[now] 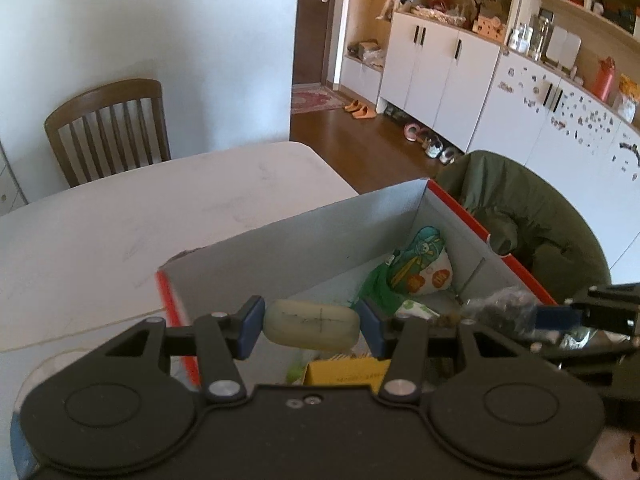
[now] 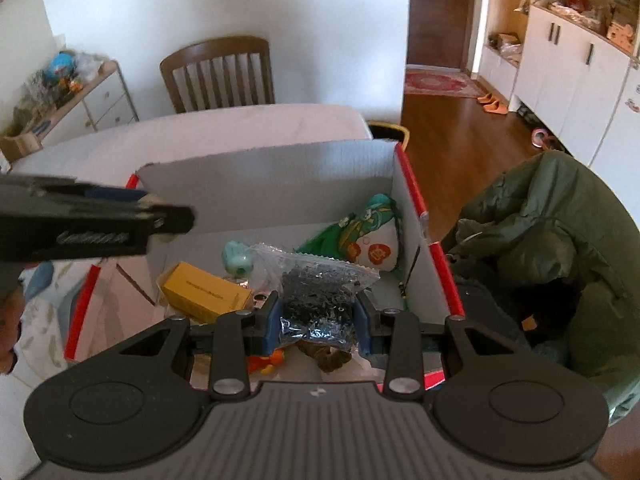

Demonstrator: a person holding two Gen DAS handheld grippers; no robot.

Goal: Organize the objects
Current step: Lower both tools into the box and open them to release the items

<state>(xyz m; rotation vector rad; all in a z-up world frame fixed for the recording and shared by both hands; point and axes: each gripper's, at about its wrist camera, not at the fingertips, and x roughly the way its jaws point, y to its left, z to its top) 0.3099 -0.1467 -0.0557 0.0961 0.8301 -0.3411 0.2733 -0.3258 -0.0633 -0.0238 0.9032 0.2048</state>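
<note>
Left wrist view: the left gripper [image 1: 311,329] is clamped on a pale oval bar [image 1: 311,329], held above the red-edged box [image 1: 456,204]; lower it before letting go.
Right wrist view: the right gripper [image 2: 318,318] pinches a clear bag of dark bits [image 2: 320,292] over the box's clutter; set it beside the yellow carton [image 2: 204,294].

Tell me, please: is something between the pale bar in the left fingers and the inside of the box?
Nothing visible blocks it. The left gripper holds the pale bar above the open red-edged box, which has no lid. Below lie a yellow carton and a green printed bag. The right gripper with its clear bag is off to the side.
</note>
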